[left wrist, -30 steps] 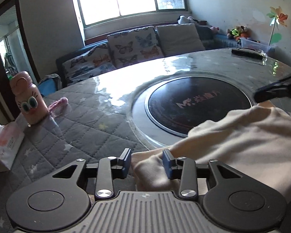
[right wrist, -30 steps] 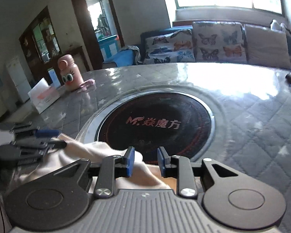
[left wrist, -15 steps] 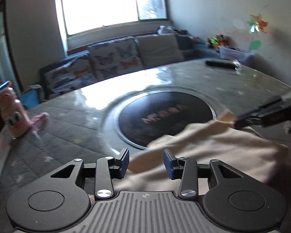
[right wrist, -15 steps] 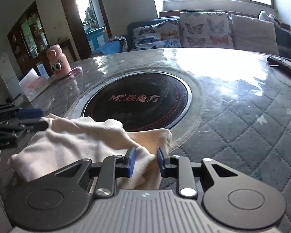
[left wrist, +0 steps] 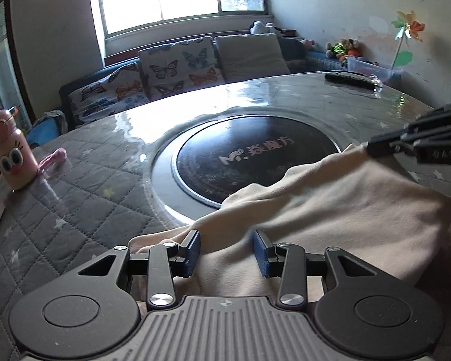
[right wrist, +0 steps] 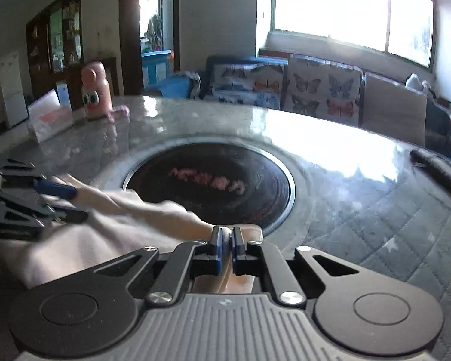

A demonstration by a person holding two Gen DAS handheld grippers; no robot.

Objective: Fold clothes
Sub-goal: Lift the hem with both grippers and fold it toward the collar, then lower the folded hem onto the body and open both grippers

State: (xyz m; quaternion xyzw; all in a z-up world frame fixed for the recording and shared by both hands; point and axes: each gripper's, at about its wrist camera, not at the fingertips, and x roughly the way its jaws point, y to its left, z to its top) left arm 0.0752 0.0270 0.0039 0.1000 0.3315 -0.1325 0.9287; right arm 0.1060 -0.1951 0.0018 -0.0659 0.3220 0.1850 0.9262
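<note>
I have the right gripper (right wrist: 227, 248) pinched on a corner of the cream cloth (left wrist: 330, 210), which lies by the table's (left wrist: 90, 180) hob (left wrist: 255, 156), and the left gripper (left wrist: 225, 251) spread over its near edge, apparently not gripping, probably ready to fold.

Table (left wrist: 84, 198): we see a round top under a grey quilted cover with a glossy clear sheet over it.
Centre: a black round hob (left wrist: 252, 162) sits set into the middle, white lettering on it.
Cloth: a cream garment (left wrist: 330, 210) lies at the near edge, lapping over the hob's rim.
Left side: a pink bottle (left wrist: 9, 153) with cartoon eyes stands upright.
Far right: a dark remote (left wrist: 348, 78) lies flat near the edge.
</note>
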